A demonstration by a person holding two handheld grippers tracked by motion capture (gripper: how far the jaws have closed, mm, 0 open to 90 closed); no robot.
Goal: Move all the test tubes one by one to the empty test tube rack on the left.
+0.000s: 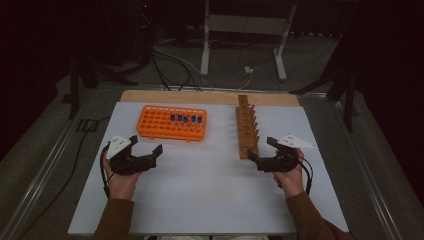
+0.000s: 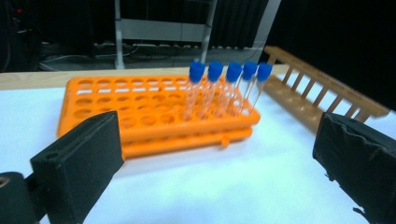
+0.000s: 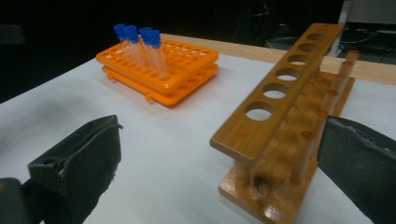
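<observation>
An orange tube rack point(image 1: 171, 122) lies at the back left of the white table sheet point(image 1: 200, 195). Several clear tubes with blue caps point(image 1: 186, 119) stand upright in a row near its right end. A wooden rack point(image 1: 246, 125) with a line of empty holes runs front to back right of centre. My left gripper point(image 1: 146, 144) is open and empty, just in front of the orange rack point(image 2: 140, 107) and facing the tubes point(image 2: 229, 88). My right gripper point(image 1: 260, 148) is open too, with the near end of the wooden rack point(image 3: 285, 93) close ahead of its jaws.
A bare wooden strip point(image 1: 200, 96) borders the far edge of the sheet. Behind the table, a white metal stand point(image 1: 245, 30) and loose cables point(image 1: 170, 60) sit on the dark floor. Metal rails point(image 1: 45, 165) run along both sides of the table.
</observation>
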